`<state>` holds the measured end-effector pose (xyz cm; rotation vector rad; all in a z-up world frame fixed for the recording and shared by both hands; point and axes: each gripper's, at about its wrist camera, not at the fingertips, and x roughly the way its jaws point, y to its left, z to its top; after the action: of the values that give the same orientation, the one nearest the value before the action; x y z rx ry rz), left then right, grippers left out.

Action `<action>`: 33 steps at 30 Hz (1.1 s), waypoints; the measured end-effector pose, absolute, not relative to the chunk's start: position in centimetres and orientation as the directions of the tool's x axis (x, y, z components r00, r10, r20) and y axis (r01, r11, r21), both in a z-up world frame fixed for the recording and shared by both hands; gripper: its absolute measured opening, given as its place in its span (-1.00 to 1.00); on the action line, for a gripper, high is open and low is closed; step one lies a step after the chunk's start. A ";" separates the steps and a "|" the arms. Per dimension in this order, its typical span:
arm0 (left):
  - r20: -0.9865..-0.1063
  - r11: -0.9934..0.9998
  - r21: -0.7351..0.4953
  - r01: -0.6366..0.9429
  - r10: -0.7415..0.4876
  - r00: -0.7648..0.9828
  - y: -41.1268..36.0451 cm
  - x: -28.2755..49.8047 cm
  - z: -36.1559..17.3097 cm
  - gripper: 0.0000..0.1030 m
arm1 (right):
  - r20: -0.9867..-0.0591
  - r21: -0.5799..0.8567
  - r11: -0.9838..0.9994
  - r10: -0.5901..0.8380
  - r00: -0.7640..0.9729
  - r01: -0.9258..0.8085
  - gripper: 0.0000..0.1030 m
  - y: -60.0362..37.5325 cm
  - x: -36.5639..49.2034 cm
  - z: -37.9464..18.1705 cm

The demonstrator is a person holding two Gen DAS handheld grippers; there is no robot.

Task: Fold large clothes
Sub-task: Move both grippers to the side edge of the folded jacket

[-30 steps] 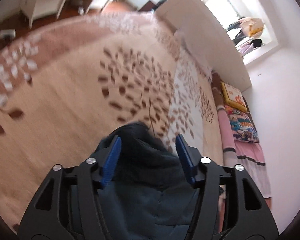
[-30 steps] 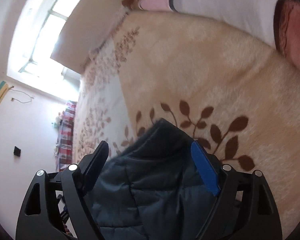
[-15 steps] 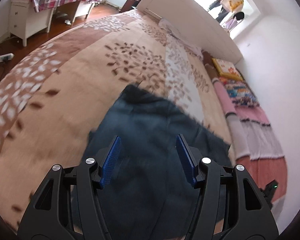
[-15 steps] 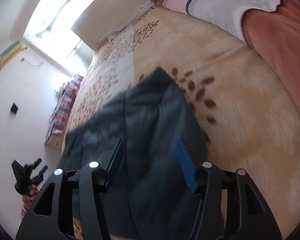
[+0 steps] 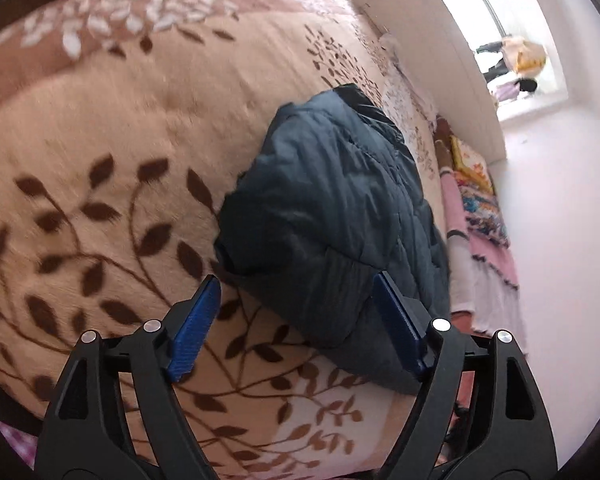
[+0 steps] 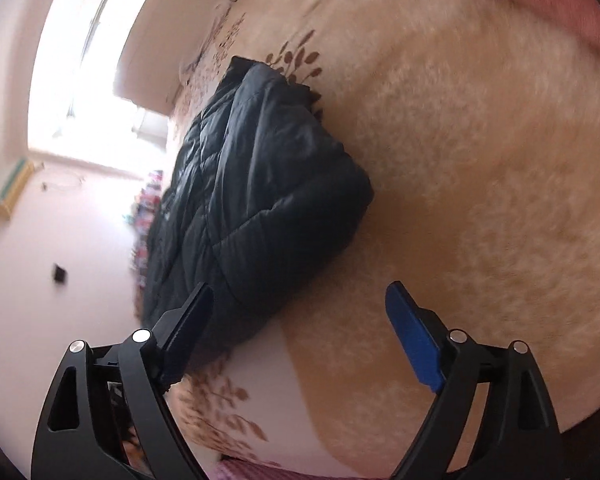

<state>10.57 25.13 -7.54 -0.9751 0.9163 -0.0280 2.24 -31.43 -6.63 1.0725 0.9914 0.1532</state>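
Left wrist: jacket [image 5: 332, 208] bundled mid-bed on blanket [image 5: 100, 168], towards far side. Puffy, soft, slick shell, prob light; you'd best pinch near corner/hem. Your left gripper [image 5: 300, 320] spread wide, empty, hovering low by near corner.

Right wrist: your right gripper [image 6: 300, 316] also released, nothing held, just beside jacket [image 6: 260, 184], angled over blanket [image 6: 480, 160].

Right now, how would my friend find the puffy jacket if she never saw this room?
Find the big bed with the tan leaf-patterned blanket. In the middle of it lies a folded, quilted dark blue-grey jacket. It is the only dark, plain thing there; the clothes along the bed's edge are pink and colourful.
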 end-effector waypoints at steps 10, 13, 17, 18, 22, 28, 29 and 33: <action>-0.641 0.518 -0.750 -0.412 -0.412 0.648 22.8 12.0 -10.3 0.53 | -0.617 0.780 0.504 0.520 0.591 0.370 0.68 -30.0 4.9 -7.8; -0.645 0.529 -0.742 -0.411 -0.398 0.652 22.7 13.0 -10.0 0.56 | -0.621 0.777 0.509 0.518 0.589 0.371 0.68 -29.7 5.7 -8.0; -0.654 0.520 -0.738 -0.430 -0.390 0.648 22.7 14.1 -10.1 0.64 | -0.618 0.778 0.502 0.505 0.603 0.377 0.68 -29.7 5.9 -7.9; -0.653 0.515 -0.739 -0.435 -0.388 0.650 22.7 14.3 -10.2 0.66 | -0.618 0.778 0.502 0.503 0.605 0.378 0.68 -29.7 6.0 -7.9; -0.658 0.505 -0.736 -0.450 -0.380 0.650 22.7 15.0 -10.2 0.68 | -0.611 0.785 0.480 0.496 0.617 0.392 0.68 -29.6 6.9 -8.0; -0.678 0.540 -0.713 -0.447 -0.368 0.636 22.5 15.6 -9.9 0.47 | -0.607 0.790 0.462 0.494 0.623 0.403 0.59 -29.7 6.3 -7.9; -0.679 0.553 -0.708 -0.438 -0.366 0.636 22.5 15.8 -9.6 0.28 | -0.613 0.785 0.468 0.490 0.619 0.407 0.50 -29.7 6.4 -7.9; -0.683 0.632 -0.678 -0.376 -0.350 0.642 22.0 16.1 -8.3 -0.35 | -0.625 0.776 0.481 0.497 0.602 0.408 0.07 -29.9 6.3 -8.1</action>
<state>16.10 22.01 -8.28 -0.9209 0.9083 0.0180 6.26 -29.86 -8.06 1.1166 0.9770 0.0664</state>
